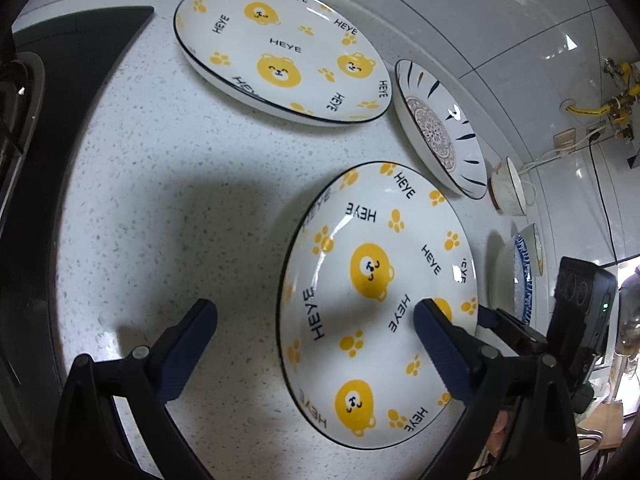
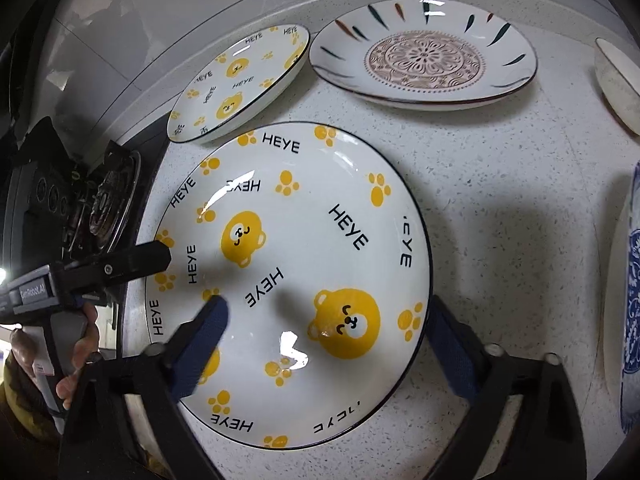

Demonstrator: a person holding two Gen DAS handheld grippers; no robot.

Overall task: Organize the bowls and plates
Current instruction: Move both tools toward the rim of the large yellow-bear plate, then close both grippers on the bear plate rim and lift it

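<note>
A white plate with yellow bears and "HEYE" lettering (image 1: 376, 304) (image 2: 288, 280) lies on the speckled counter. My left gripper (image 1: 316, 328) is open; one finger hangs over the plate's near side, the other over bare counter. My right gripper (image 2: 328, 336) is open and straddles the plate's near edge. The left gripper (image 2: 160, 258) also shows at that plate's left rim. A second bear plate (image 1: 280, 52) (image 2: 240, 84) lies farther back. A plate with a mandala centre and stripes (image 1: 436, 128) (image 2: 424, 60) lies beside it.
A pale speckled bowl (image 1: 510, 188) (image 2: 618, 84) and a blue-patterned bowl (image 1: 524, 276) (image 2: 632, 300) sit to the right. A black stove top (image 1: 80, 60) with a burner (image 2: 108, 204) lies at the left. A tiled wall backs the counter (image 1: 160, 200).
</note>
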